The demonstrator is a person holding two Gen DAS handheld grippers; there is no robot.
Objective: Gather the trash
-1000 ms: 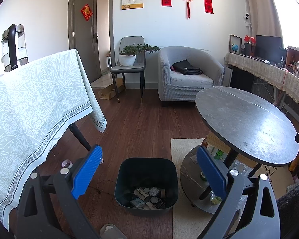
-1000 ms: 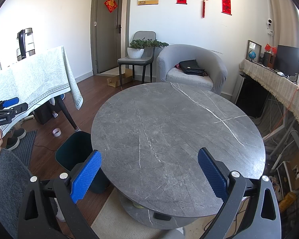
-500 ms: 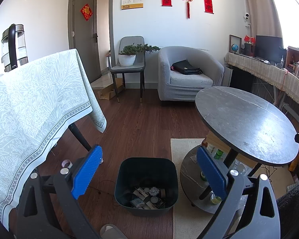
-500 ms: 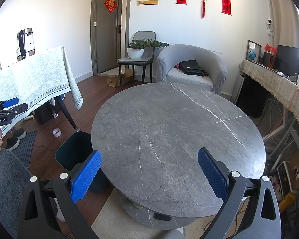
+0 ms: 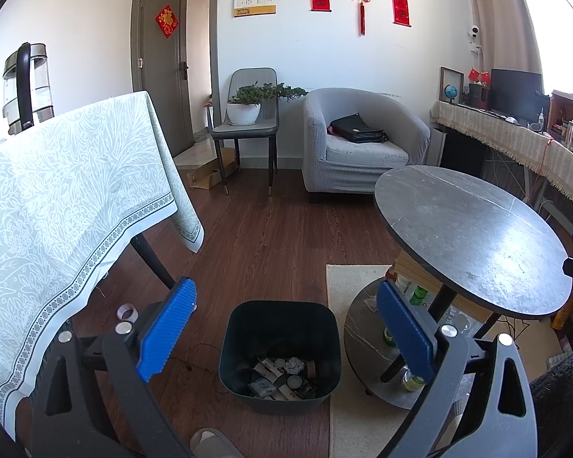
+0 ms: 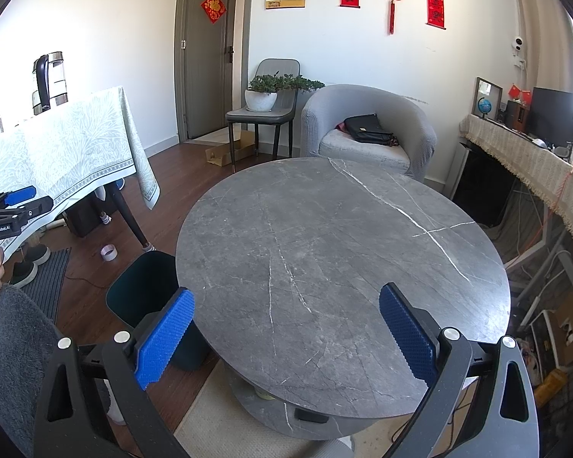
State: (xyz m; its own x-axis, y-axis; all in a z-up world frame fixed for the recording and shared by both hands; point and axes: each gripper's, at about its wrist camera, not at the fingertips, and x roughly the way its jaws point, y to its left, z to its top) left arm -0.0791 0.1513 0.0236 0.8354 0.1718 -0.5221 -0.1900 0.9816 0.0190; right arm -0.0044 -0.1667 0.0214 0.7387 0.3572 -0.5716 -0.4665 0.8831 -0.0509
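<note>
The left gripper (image 5: 282,328) hangs above the wooden floor (image 5: 271,236), its two blue pads wide apart with nothing between them. Below and between the pads stands a dark bin (image 5: 280,347); crumpled paper and small packets (image 5: 286,378) lie at its bottom. Right of the bin, on a pale rug (image 5: 347,412), stands a round grey desk (image 5: 470,236) with a lower shelf (image 5: 363,324) that carries green bottles (image 5: 416,294). At left, a patterned tablecloth (image 5: 65,198) hangs down. A roll of tape (image 5: 127,311) lies on the floor under its edge. A grey armchair (image 5: 363,141) stands at the far wall.
</note>
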